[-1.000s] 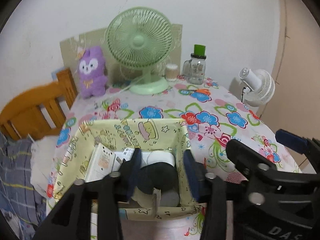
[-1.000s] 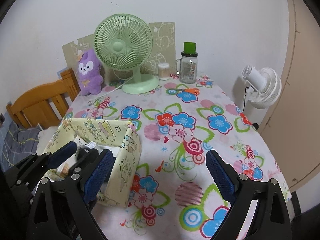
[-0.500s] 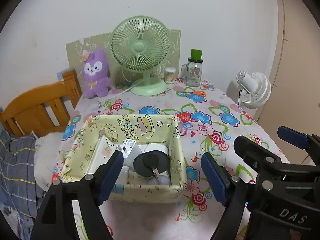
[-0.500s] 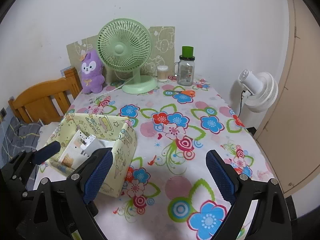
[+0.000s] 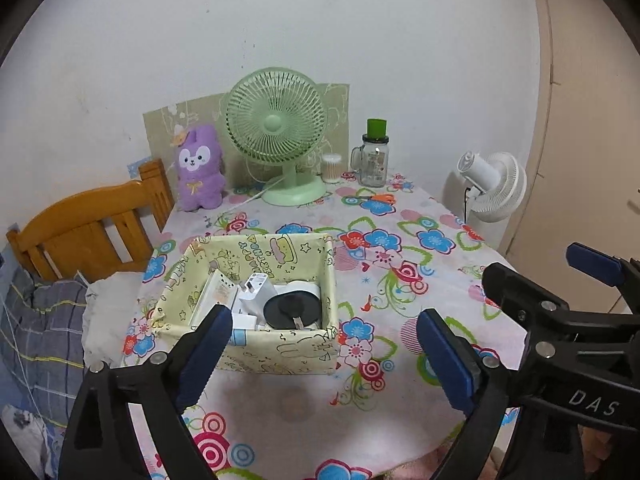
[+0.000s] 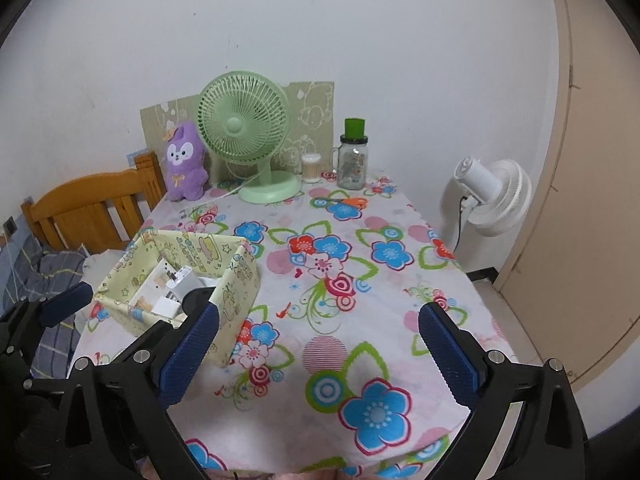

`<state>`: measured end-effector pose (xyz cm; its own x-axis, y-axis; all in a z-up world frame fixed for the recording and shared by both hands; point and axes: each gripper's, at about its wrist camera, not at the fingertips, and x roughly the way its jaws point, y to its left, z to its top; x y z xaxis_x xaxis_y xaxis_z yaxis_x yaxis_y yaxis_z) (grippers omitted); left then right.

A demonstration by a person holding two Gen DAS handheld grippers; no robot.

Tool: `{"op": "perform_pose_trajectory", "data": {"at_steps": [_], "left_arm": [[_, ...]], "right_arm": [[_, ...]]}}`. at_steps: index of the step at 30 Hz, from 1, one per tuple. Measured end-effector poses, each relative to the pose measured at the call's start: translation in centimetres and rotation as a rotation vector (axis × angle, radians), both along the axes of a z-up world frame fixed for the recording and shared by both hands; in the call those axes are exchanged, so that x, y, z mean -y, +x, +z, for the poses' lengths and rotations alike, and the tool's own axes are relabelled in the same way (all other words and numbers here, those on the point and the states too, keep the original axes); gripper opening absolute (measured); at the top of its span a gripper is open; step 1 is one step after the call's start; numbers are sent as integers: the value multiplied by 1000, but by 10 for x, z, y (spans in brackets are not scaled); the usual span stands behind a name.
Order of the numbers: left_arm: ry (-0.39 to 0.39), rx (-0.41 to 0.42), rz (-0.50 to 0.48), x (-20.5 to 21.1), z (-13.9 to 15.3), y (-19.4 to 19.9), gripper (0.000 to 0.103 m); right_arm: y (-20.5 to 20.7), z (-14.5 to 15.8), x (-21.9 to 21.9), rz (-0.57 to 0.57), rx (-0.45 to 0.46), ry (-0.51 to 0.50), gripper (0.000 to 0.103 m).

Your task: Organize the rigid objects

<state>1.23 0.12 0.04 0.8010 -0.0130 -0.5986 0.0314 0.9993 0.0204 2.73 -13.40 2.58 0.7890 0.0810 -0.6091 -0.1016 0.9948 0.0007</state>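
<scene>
One yellow cartoon-print fabric storage box (image 5: 256, 300) stands on the floral-cloth bench (image 5: 400, 280), holding several white items and one black round disc (image 5: 293, 309) on a white cylinder (image 5: 306, 288); a white plug adapter (image 5: 258, 286) and a white carton (image 5: 218, 294) lean at its left side. The exact count of white pieces inside cannot be told.

In the left wrist view the left gripper (image 5: 324, 354) hangs with its jaws released and wide apart, nothing between them; the box sits at 11 o'clock, just beyond the left blue pad. The right gripper (image 6: 318, 350), jaws likewise released and empty, has the box at its 10 o'clock, partly behind its left pad.

Along the far edge, left to right: one purple plush rabbit (image 5: 199, 168), one green desk fan (image 5: 276, 128), one tub of cotton swabs (image 5: 332, 167), one glass mug jar with green lid (image 5: 374, 154). One white fan (image 5: 494, 186) stands off the bench at 2 o'clock; one wooden headboard (image 5: 92, 228) at 9 o'clock.

"DAS" reads on the black gripper body at lower right in the left wrist view. Lettering on the box is too small to read.
</scene>
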Motion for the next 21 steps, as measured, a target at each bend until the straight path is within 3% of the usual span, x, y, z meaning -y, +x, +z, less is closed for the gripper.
{"op": "perform_pose_trajectory", "data": {"at_steps": [6, 13, 16, 21], "left_arm": [[14, 36, 1, 5, 7, -17, 103], [-7, 59, 6, 4, 10, -29, 103], [-56, 65, 6, -3, 10, -32, 103], [-55, 72, 14, -4, 10, -34, 103]], "right_arm": [[-19, 6, 17, -40, 21, 1, 103], [-39, 9, 39, -104, 41, 1, 103], [-41, 6, 42, -131, 43, -23, 103], [-45, 3, 40, -117, 51, -16, 103]]}}
